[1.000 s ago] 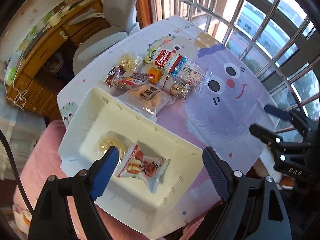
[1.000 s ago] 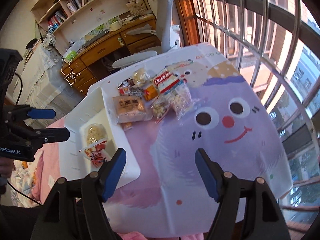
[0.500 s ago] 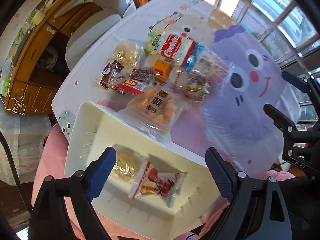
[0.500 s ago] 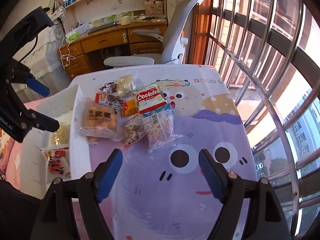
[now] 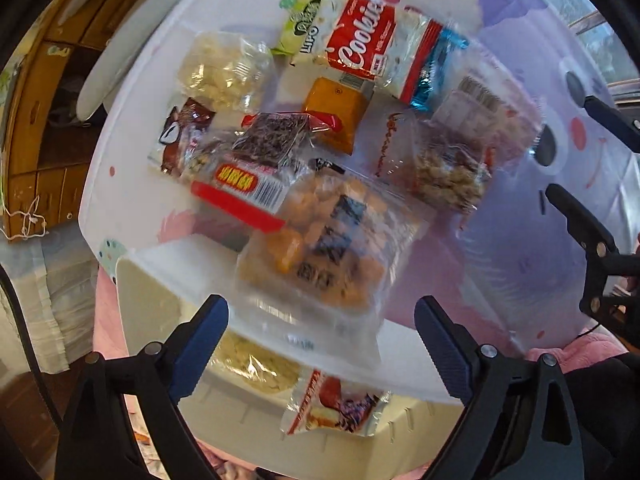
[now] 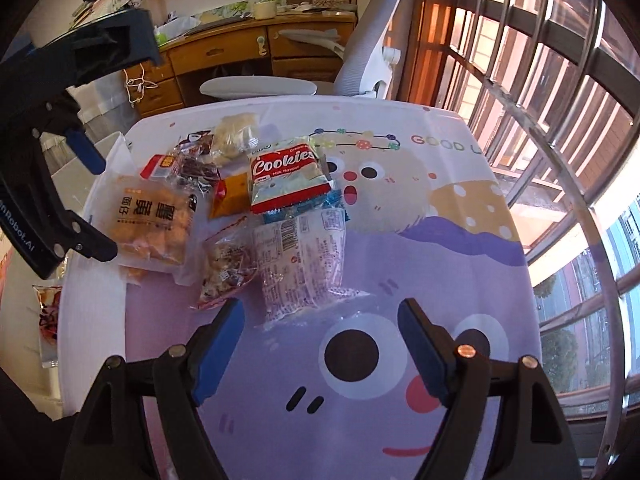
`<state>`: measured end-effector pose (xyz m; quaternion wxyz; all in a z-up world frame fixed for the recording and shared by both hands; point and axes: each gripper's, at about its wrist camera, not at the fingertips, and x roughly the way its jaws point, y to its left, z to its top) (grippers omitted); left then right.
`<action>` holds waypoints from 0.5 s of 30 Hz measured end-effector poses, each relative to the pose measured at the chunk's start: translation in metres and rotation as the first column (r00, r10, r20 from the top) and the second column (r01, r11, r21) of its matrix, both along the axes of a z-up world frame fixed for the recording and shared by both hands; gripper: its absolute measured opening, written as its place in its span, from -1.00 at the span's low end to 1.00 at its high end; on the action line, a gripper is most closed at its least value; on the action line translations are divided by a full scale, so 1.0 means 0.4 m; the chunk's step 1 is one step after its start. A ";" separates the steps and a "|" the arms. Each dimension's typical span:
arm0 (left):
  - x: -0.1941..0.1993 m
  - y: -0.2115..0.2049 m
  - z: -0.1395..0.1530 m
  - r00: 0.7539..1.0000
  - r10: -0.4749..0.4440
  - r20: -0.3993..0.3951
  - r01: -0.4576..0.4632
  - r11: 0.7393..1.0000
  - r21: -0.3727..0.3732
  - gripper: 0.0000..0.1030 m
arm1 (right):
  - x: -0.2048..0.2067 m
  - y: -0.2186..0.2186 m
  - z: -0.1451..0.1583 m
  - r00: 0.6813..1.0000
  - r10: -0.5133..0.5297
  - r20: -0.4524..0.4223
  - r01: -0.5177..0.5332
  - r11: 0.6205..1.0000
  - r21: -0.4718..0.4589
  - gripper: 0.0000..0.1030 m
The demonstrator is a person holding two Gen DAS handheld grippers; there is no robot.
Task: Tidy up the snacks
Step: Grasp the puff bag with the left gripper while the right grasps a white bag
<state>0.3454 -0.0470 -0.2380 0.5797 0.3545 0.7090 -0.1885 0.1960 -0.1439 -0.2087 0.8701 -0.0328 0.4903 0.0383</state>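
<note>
Several snack packs lie heaped on the purple cartoon table cover (image 6: 460, 280). Among them are a red Cookies pack (image 5: 368, 40) (image 6: 286, 178), a clear bag of orange pastries (image 5: 332, 240) (image 6: 154, 224) and a nut mix bag (image 6: 226, 264). A white tray (image 5: 148, 312) holds a red-and-white pack (image 5: 336, 408) and a yellow crisps bag (image 5: 256, 364). My left gripper (image 5: 322, 340) (image 6: 92, 200) hovers over the tray's far rim. Its jaws are opening, and the pastry bag's near edge shows between them untouched. My right gripper (image 6: 320, 346) (image 5: 588, 160) is open over bare cover, just short of a clear barcode pack (image 6: 304, 264).
A grey office chair (image 6: 360, 40) and a wooden desk (image 6: 224, 52) stand beyond the table's far edge. Window bars (image 6: 560, 100) run along the right. Pink cloth (image 5: 108, 320) lies under the tray at the left.
Both grippers have dropped and come closer to the snack heap. The left one has passed from over the tray's inside to its far rim, and its jaws stand a little wider.
</note>
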 end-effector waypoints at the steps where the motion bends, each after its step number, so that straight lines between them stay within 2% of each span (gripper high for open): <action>1: 0.005 -0.007 -0.011 1.000 -0.006 -0.007 0.006 1.000 0.009 0.84 | 0.004 0.002 -0.007 1.000 0.008 -0.004 -0.008 1.000 -0.001 0.55; 3: 0.014 -0.017 -0.032 1.000 -0.015 -0.025 0.016 0.999 0.032 0.93 | 0.016 0.010 -0.024 1.000 0.025 -0.007 -0.025 1.000 -0.012 0.55; 11: 0.027 -0.040 -0.115 0.996 -0.068 -0.057 0.076 0.984 0.159 0.98 | 0.056 0.048 -0.082 0.993 0.116 -0.008 -0.116 0.986 -0.121 0.56; 15: 0.023 -0.040 -0.153 0.993 -0.087 -0.074 0.100 0.974 0.202 0.98 | 0.072 0.042 -0.107 0.993 0.117 -0.027 -0.119 0.987 -0.108 0.56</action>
